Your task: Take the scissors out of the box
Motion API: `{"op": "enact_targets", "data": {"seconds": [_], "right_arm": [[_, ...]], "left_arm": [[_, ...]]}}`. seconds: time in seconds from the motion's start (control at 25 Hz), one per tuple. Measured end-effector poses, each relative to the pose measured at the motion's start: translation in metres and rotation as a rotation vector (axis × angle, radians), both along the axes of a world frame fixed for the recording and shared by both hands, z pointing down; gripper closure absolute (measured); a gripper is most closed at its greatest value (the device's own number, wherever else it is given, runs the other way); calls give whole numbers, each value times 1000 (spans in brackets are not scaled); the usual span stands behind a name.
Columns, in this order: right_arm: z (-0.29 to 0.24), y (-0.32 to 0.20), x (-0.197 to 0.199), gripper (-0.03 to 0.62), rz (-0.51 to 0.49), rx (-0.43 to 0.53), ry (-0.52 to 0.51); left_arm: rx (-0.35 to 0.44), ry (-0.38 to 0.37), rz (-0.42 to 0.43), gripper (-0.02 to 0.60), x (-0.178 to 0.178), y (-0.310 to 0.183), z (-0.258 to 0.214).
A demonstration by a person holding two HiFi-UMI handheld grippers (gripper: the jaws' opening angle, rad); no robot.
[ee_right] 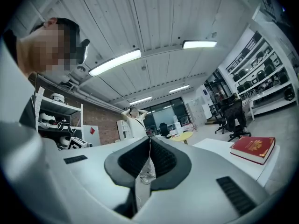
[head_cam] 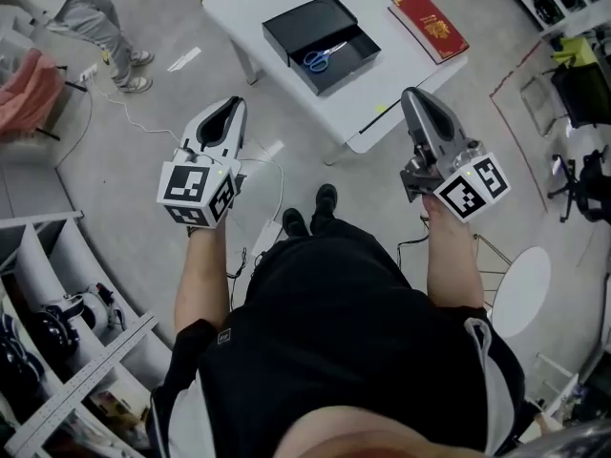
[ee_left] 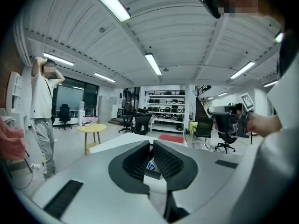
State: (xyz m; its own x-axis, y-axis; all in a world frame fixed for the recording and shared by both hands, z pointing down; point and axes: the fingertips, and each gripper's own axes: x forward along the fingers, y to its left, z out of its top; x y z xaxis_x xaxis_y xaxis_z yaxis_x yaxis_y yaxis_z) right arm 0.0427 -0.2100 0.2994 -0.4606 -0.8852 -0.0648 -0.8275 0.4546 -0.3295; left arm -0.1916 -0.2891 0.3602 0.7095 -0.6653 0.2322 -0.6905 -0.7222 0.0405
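In the head view, a black box (head_cam: 323,41) lies open on the white table (head_cam: 248,3), its lid beside it. Blue-handled scissors (head_cam: 325,57) lie inside the box. Both grippers hang in the air short of the table, over the floor. My left gripper (head_cam: 232,106) (ee_left: 152,143) is left of the table's near corner, jaws together and empty. My right gripper (head_cam: 410,95) (ee_right: 149,139) is just off the table's near right edge, jaws meeting at the tips with nothing between them. Neither touches the box.
A red book (head_cam: 428,25) (ee_right: 254,148) lies on the table's right end. Another person (head_cam: 105,27) (ee_left: 42,111) stands on the floor to the left. Shelving (head_cam: 57,342) fills the lower left, and a cable trails over the floor by my feet. A yellow round table (ee_left: 96,129) stands further off.
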Motion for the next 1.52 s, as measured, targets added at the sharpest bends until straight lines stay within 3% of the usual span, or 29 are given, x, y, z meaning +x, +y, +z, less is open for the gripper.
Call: {"op": "enact_targets", "data": {"seconds": [0.44,0.8,1.32,1.52], "right_arm": [[33,-58,64,563,33,-36,-25],[53,-88,108,565,41,-65,-49],[92,-92,142,565,143,-143,-89],[107,-90,153,565,160,-171,-104]], "left_arm": [[-63,-99,126,491,107,-79,44],[-149,-266,247,456,186,-116,103],[-301,-566,411,440,227,-148,211],[-356,-671,438,440,233,-153,242]]}}
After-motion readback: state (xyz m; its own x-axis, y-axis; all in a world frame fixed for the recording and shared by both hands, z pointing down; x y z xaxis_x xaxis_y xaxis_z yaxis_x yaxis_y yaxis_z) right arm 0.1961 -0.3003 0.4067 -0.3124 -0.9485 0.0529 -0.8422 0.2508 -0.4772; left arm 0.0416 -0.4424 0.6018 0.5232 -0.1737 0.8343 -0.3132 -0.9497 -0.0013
